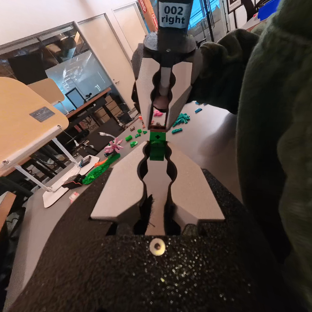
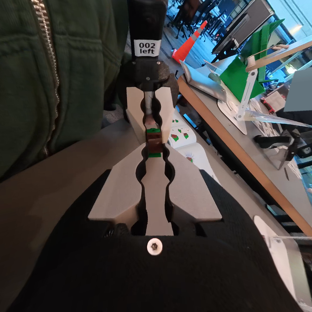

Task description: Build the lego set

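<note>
A grey table (image 1: pixel 211 135) strewn with loose green pieces (image 1: pixel 133 138) and teal pieces (image 1: pixel 181 119) is seen below. A green brick (image 1: pixel 157 148) is clamped in the left gripper (image 1: pixel 157 143). A brown brick (image 2: pixel 155 143) is pinched by the right gripper (image 2: pixel 154 146), tip to tip, the bricks touching.

My left gripper (image 1: pixel 157 143) and right gripper (image 2: pixel 155 146) look the same: pale beige fingers with wavy dark inner edges, on a black grainy body with one silver screw (image 2: pixel 154 246) behind the fingers. Each black handle carries a white label (image 1: pixel 173 15) (printed text). I wear a dark green zipped jacket (image 2: pixel 50 70).
</note>
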Tool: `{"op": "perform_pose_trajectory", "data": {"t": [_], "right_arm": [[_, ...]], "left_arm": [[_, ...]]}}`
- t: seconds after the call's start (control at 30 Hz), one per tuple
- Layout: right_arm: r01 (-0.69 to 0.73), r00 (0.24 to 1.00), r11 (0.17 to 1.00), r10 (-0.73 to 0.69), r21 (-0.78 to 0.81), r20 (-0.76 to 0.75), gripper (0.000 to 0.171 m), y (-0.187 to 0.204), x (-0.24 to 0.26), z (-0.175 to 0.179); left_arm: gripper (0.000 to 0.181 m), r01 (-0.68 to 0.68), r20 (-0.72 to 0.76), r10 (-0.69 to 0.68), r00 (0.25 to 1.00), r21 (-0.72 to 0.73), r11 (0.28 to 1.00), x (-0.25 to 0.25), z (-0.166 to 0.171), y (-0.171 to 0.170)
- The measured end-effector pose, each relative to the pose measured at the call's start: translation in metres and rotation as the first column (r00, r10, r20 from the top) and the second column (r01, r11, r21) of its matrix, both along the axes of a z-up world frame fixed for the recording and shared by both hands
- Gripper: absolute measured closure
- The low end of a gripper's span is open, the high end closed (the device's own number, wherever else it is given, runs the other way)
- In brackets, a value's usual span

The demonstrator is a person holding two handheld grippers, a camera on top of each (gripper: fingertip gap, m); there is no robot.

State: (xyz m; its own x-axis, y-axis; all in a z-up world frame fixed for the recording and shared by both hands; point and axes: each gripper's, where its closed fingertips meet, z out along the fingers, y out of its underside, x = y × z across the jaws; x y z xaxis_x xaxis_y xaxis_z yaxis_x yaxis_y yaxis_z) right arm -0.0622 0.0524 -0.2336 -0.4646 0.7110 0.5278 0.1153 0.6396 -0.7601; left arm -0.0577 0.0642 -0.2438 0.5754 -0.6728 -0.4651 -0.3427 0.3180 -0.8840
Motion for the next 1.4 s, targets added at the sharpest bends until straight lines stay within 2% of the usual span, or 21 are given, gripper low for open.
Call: {"op": "perform_pose_trajectory", "data": {"t": [0.3, 0.83, 1.4], "right_arm": [[0.035, 0.989, 0.979, -0.005, -0.199, 0.147, 0.157, 0.003, -0.001, -0.011], [0.093, 0.969, 0.951, -0.018, -0.295, 0.248, 0.157, 0.008, -0.003, -0.012], [0.15, 0.947, 0.913, -0.022, -0.379, 0.32, 0.156, 0.01, -0.004, -0.015]], "left_arm": [[0.167, 0.04, 0.095, -0.027, 0.995, -0.139, 0.99, 0.002, -0.006, 0.002], [0.167, 0.132, 0.259, -0.054, 0.964, -0.294, 0.947, 0.002, -0.008, 0.003], [0.167, 0.147, 0.285, -0.048, 0.957, -0.34, 0.929, 0.001, -0.012, 0.005]]}}
